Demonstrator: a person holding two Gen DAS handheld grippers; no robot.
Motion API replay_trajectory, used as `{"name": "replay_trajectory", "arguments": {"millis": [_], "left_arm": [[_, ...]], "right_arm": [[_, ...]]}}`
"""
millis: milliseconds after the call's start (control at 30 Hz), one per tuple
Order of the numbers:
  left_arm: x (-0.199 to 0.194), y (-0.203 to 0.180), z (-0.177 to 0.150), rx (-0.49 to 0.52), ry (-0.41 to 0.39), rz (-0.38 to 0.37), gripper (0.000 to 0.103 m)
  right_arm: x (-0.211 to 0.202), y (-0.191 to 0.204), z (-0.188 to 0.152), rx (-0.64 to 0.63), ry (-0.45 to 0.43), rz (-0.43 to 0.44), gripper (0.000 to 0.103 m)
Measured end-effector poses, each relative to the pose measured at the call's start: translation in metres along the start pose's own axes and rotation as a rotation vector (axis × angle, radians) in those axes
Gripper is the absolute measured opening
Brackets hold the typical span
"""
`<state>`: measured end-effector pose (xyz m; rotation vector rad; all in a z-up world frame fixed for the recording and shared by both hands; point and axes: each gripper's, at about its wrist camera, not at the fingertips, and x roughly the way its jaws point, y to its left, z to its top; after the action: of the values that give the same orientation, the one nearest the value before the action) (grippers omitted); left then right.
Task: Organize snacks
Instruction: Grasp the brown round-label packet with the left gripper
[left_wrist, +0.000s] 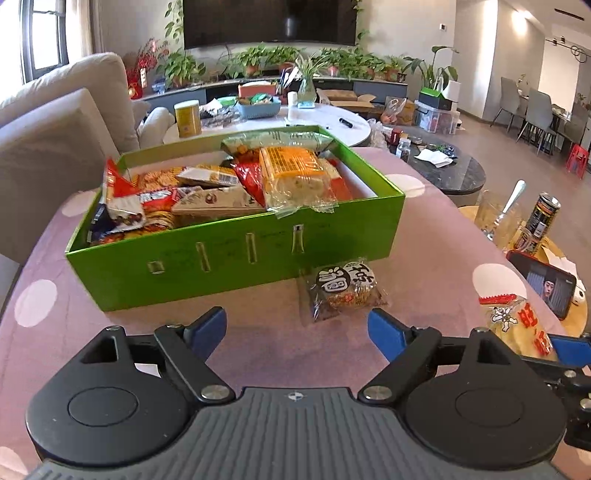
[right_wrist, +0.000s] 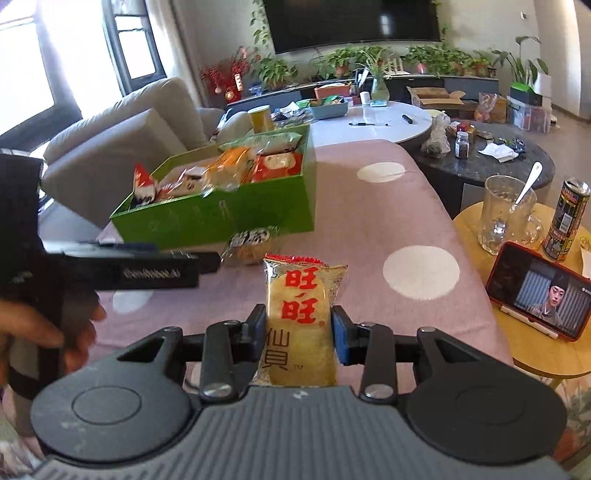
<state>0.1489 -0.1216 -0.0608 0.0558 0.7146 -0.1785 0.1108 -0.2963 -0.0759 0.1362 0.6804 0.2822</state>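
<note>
Nearest, in the right wrist view: right hand-held gripper (right_wrist: 298, 330) with blue pads pressed against both sides of a yellow rice-cracker packet (right_wrist: 303, 317) with red characters, packet upright between the fingers, above the pink polka-dot table (right_wrist: 369, 206). Beside it to the left: left hand-held gripper (left_wrist: 297, 330) gripped by a bare hand (right_wrist: 55, 332); seen from its own camera, jaws spread wide, nothing between the blue pads. Just beyond those open jaws: small clear-wrapped snack packet (left_wrist: 341, 290) with a black-and-white label, lying flat on the table, touching or nearly touching the front wall of the green box (left_wrist: 229, 254). Farther on: box piled above its rim with assorted snack packs, red, orange and clear wrappers. Off to the right on a round wooden side table (right_wrist: 517, 354): propped phone (right_wrist: 537, 291) with a lit screen, glass mug (right_wrist: 508, 214) with a spoon, tall can (right_wrist: 565, 219). In the background: beige sofa (left_wrist: 59, 122), white round table (left_wrist: 325, 122), potted plants, dark television (left_wrist: 269, 20).
</note>
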Motion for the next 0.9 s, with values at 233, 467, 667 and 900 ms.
{"name": "replay_trajectory", "arguments": {"millis": [233,467,667,900], "left_arm": [[0.030,-0.013,0.016,-0.056,0.025,-0.003,0.083],[0.052,-0.026,0.023,-0.031,0.043,0.012,0.084],[0.060,-0.024,0.020,-0.025,0.066,-0.022,0.065],[0.052,-0.021,0.015,0.003,0.054,-0.026,0.052]], "right_arm": [[0.008,-0.013,0.007,0.049,-0.006,-0.007,0.083],[0.015,-0.023,0.012,0.076,-0.010,-0.018,0.083],[0.020,-0.025,0.013,0.086,-0.006,-0.013,0.083],[0.021,-0.023,0.012,0.086,0.009,-0.010,0.083]]}}
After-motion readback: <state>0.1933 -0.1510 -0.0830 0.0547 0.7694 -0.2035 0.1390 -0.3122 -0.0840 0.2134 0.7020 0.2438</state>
